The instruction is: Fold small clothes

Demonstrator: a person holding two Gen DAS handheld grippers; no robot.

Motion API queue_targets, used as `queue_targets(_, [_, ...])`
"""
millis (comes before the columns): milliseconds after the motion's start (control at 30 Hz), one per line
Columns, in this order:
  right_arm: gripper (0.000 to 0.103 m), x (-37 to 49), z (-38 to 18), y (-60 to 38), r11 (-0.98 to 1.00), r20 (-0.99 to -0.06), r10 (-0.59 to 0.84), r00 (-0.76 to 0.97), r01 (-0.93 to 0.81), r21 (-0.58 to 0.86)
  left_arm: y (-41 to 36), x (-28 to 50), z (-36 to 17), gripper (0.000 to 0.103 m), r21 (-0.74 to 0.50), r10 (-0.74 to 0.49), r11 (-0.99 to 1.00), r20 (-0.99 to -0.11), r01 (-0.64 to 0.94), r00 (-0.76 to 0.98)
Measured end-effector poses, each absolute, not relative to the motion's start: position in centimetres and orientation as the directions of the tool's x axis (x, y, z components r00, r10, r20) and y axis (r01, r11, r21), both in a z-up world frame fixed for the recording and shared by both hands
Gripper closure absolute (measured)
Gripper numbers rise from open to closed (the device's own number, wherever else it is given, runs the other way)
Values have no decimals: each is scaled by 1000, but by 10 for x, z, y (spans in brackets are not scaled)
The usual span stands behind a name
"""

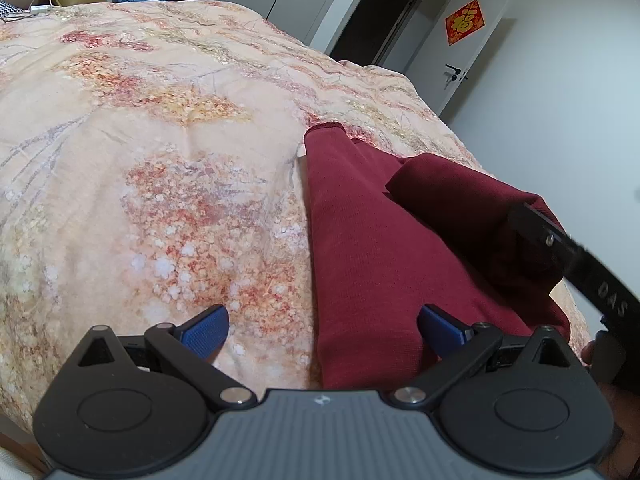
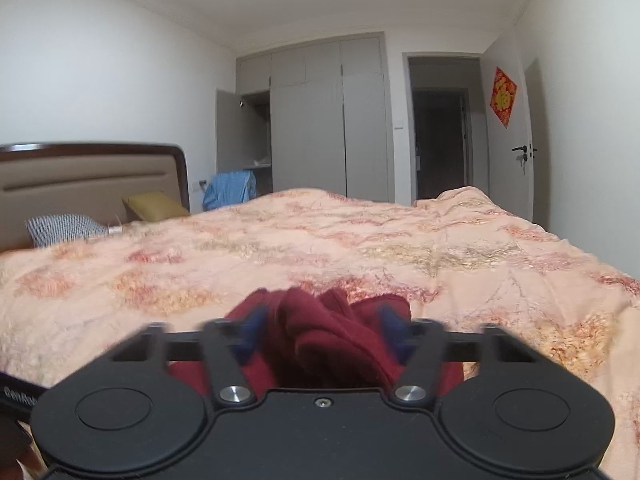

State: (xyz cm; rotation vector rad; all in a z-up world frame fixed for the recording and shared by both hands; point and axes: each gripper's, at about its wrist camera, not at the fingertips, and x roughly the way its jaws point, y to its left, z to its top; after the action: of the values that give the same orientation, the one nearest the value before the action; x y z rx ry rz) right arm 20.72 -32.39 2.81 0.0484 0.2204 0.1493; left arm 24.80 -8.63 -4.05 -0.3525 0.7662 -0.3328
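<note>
Nearest, the left gripper [image 1: 322, 330] hovers with its blue pads spread wide, gripping nothing, one pad over the bedspread and the other over the dark red garment [image 1: 360, 240]. Just beyond, the right gripper [image 2: 320, 332] pinches a bunched fold of that garment, lifting it over the flat part. It lies near the bed's [image 1: 140, 140] right edge, one long panel stretched toward the far side. Judging by this, folding is partway: one flap is being carried across, and smoothing plus further folds likely remain. Further off stand wardrobe doors [image 2: 320, 128].
</note>
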Motion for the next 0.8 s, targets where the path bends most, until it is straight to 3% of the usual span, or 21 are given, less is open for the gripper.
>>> queue_targets(133, [82, 197, 30, -352, 982, -166, 98, 981, -68, 177, -86, 248, -41, 0, -424, -415, 891, -610, 164, 676])
queue_targets(367, [84, 189, 5, -419, 906, -275, -41, 960, 152, 395, -86, 248, -43, 0, -425, -418, 889, -606, 168, 677])
queue_targets(567, [81, 184, -23, -427, 886, -370, -60, 927, 220, 409, -83, 249, -43, 0, -433, -432, 883, -602, 180, 672])
queue_targets(667, [69, 179, -30, -426, 883, -387, -60, 920, 230, 409, -82, 249, -44, 0, -430, -435, 883, -602, 187, 670])
queue_targets(800, [36, 176, -25, -420, 886, -375, -69, 924, 230, 403, -81, 250, -45, 0, -428, -439, 882, -602, 194, 667])
